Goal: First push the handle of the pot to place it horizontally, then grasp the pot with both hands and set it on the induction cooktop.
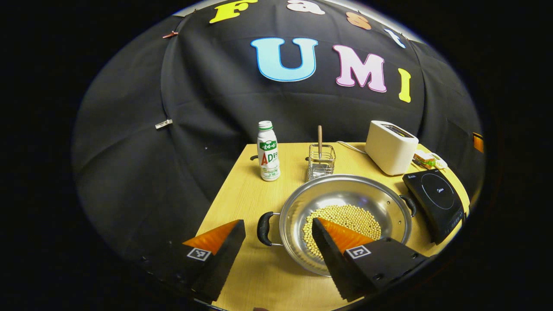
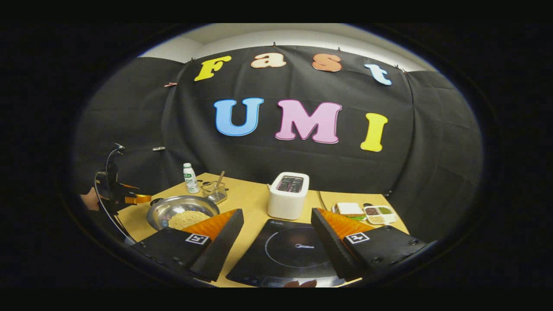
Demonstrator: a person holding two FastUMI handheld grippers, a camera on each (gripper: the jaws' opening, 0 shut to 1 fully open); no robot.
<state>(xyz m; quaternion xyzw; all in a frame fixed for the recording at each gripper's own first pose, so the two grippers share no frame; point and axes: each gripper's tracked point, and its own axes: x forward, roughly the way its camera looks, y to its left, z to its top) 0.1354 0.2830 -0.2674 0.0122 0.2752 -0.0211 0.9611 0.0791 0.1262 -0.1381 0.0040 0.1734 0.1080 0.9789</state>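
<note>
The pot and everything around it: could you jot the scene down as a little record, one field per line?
pot: steel pot on the wooden table, a dark handle at each side
contents: pale round beans
induction cooktop: black, flat, bare on top, beside the pot
toaster: white, behind the cooktop
bottle: upright, behind the pot
wire basket: holds an upright stick
left gripper: open, straddling the pot's near-left handle, nothing gripped
right gripper: open above the cooktop
</note>
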